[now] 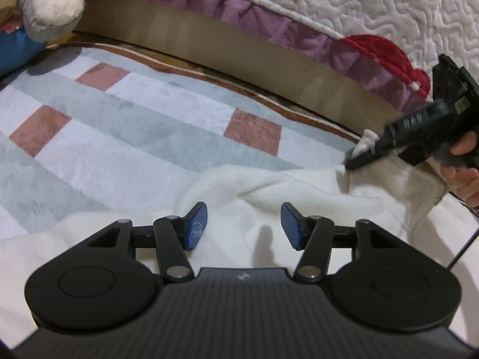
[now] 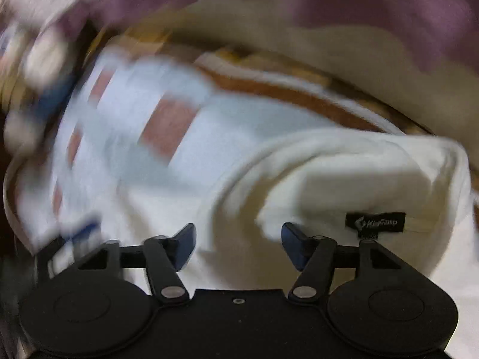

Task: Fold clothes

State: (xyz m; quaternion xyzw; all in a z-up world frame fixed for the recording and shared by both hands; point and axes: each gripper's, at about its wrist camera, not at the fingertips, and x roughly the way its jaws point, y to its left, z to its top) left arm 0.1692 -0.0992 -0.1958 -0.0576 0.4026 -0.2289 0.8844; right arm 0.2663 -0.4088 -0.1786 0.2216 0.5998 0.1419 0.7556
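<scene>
The garment (image 1: 269,197) lies near on the rug (image 1: 119,125); the bed (image 1: 359,9) stands beyond it, a plush toy (image 1: 51,3) far left.

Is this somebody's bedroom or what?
Probably a bedroom, or a cosy living room. There's a quilted cover with a purple frill, a fluffy plush toy, and a soft checked blanket with a white fleece garment lying on it.

Ahead-left of my left gripper (image 1: 244,227): rug (image 1: 119,125) bare, free passage. Bed frame (image 1: 239,59) blocks far side; plush toy (image 1: 54,0) far-left; right gripper (image 1: 359,158) obstructs ahead-right.
</scene>
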